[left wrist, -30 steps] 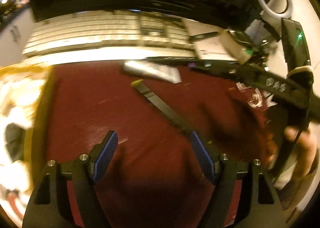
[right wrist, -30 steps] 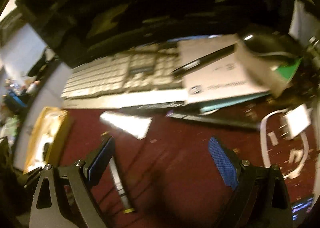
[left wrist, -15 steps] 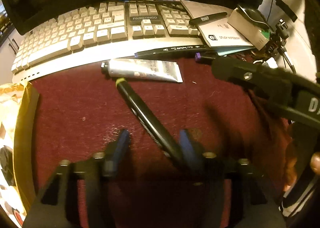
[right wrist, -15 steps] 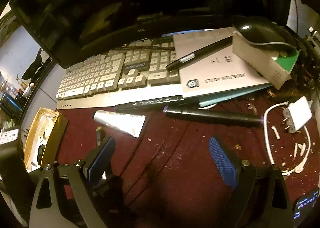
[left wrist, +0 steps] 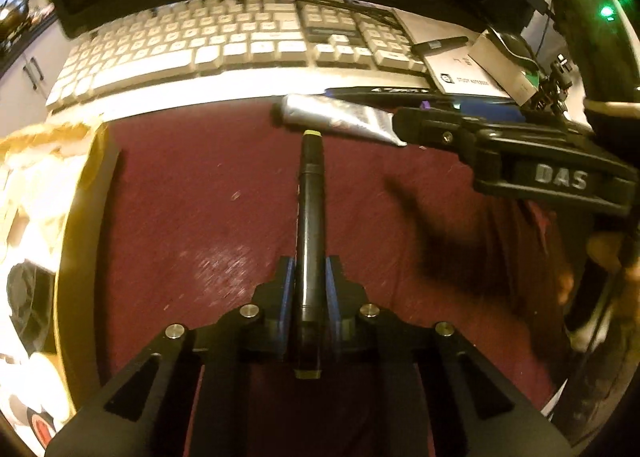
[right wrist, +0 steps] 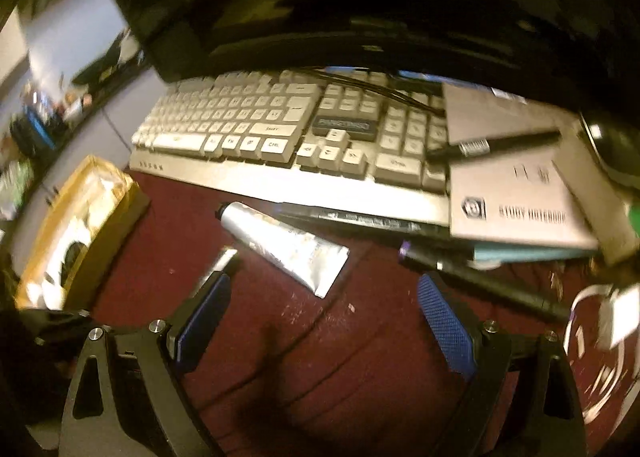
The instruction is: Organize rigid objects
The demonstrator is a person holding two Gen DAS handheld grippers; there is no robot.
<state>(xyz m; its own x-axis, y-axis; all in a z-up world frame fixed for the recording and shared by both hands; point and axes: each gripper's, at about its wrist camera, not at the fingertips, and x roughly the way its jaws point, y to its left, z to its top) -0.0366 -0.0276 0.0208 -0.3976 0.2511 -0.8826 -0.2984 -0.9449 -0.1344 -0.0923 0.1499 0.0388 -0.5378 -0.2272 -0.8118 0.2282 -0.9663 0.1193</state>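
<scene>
My left gripper (left wrist: 309, 281) is shut on a black marker with yellow ends (left wrist: 311, 213), which points forward along the fingers over the dark red mat (left wrist: 180, 217). A silver tube (left wrist: 340, 119) lies just beyond the marker's tip. My right gripper (right wrist: 320, 313) is open and empty above the mat, with the silver tube (right wrist: 286, 245) lying just ahead between its fingers. A black marker with a purple end (right wrist: 480, 281) lies by the right finger. Another black pen (right wrist: 360, 219) lies along the keyboard's front edge.
A white keyboard (right wrist: 280, 137) runs across the back, under a dark monitor. A grey study notebook (right wrist: 516, 193) with a black pen (right wrist: 492, 145) on it lies at the right. A yellow box (right wrist: 76, 225) stands at the left. A white charger and cable (right wrist: 608, 321) lie far right.
My left gripper has closed on the yellow-ended marker, which now points straight ahead instead of lying slanted on the mat. My right gripper has moved closer to the silver tube, still open.
</scene>
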